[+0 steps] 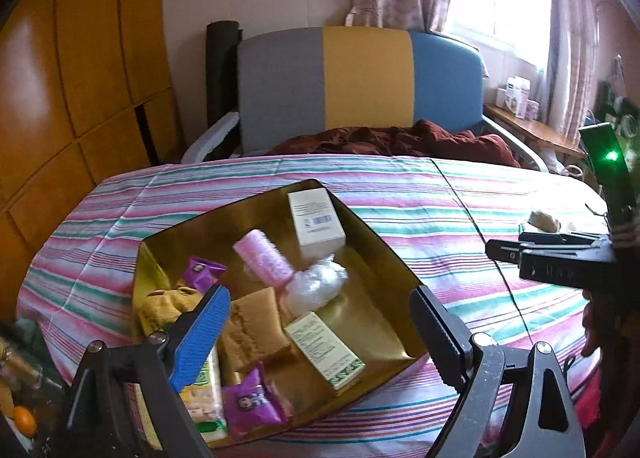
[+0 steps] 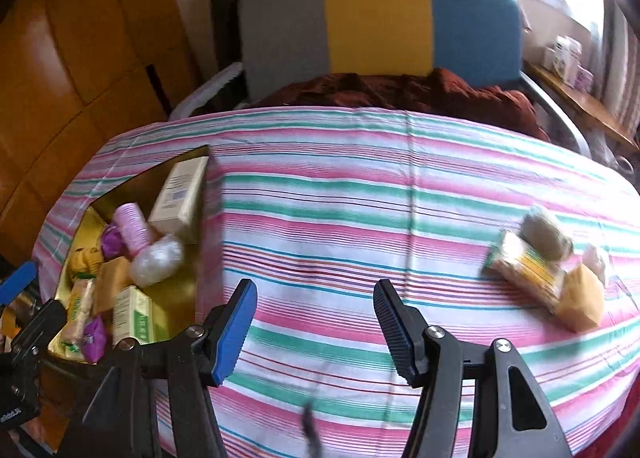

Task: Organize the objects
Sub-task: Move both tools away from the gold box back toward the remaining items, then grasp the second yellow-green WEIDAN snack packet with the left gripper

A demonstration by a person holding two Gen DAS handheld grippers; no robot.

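The gold box (image 1: 384,258) sits on the striped tablecloth (image 2: 360,186), holding a pink roll (image 1: 266,260), cartons and purple packets. More packets (image 2: 544,278) lie well apart at the right. The left gripper (image 1: 320,332) gapes wide and empty above the box; the right gripper (image 2: 316,328) hangs half-open, empty.

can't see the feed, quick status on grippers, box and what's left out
Left gripper open, empty, over gold box. Right gripper open, empty, above striped cloth. Loose packets still out, path unblocked.
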